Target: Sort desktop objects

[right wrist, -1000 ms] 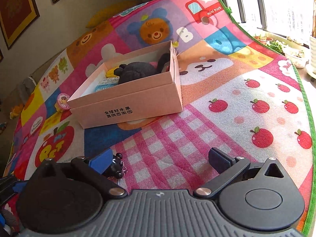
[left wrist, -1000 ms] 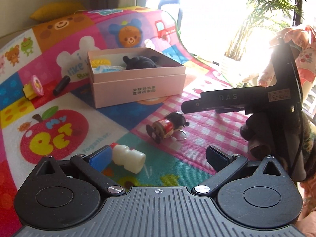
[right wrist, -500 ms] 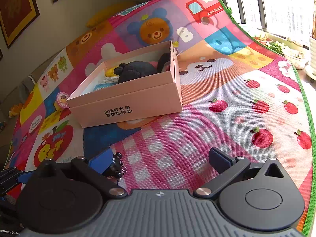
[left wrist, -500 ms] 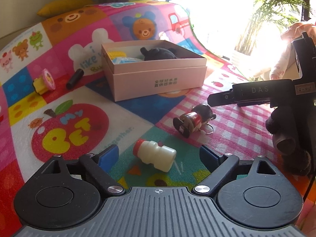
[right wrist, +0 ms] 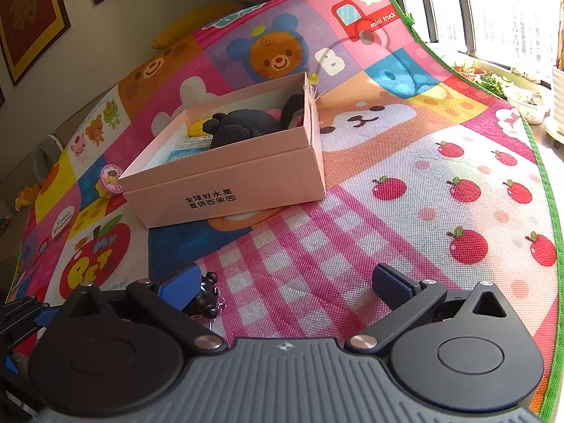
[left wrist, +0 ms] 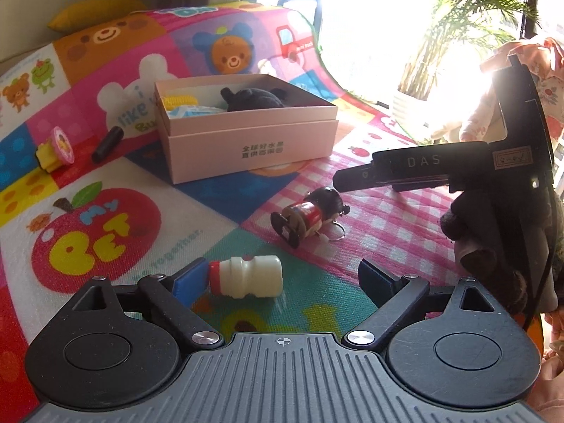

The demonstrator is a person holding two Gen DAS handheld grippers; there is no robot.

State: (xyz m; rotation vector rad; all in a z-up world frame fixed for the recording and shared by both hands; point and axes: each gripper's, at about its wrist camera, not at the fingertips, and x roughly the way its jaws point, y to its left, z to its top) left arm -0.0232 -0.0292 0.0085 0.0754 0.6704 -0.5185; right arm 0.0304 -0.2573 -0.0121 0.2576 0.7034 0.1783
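Observation:
A small white bottle with a red cap [left wrist: 248, 276] lies on its side on the play mat, between the open fingers of my left gripper [left wrist: 282, 276], its cap touching the left blue pad [left wrist: 188, 278]. A small doll keychain [left wrist: 308, 216] lies beyond it. An open pink box [left wrist: 246, 134] holds a black plush toy [left wrist: 252, 98], a yellow item and a blue packet. My right gripper [right wrist: 287, 287] is open and empty above the checked patch; the keychain's black head [right wrist: 206, 298] shows by its left finger. The box also shows in the right wrist view [right wrist: 229, 172].
A yellow-and-pink stamp toy [left wrist: 56, 148] and a black cylinder [left wrist: 107, 139] lie left of the box. The right-hand gripper tool [left wrist: 458, 172] hangs over the mat at the right. Potted plants stand by the window past the mat's edge.
My left gripper moved right and closer, so the bottle now sits between its fingers against the left pad. The right gripper stayed nearly still.

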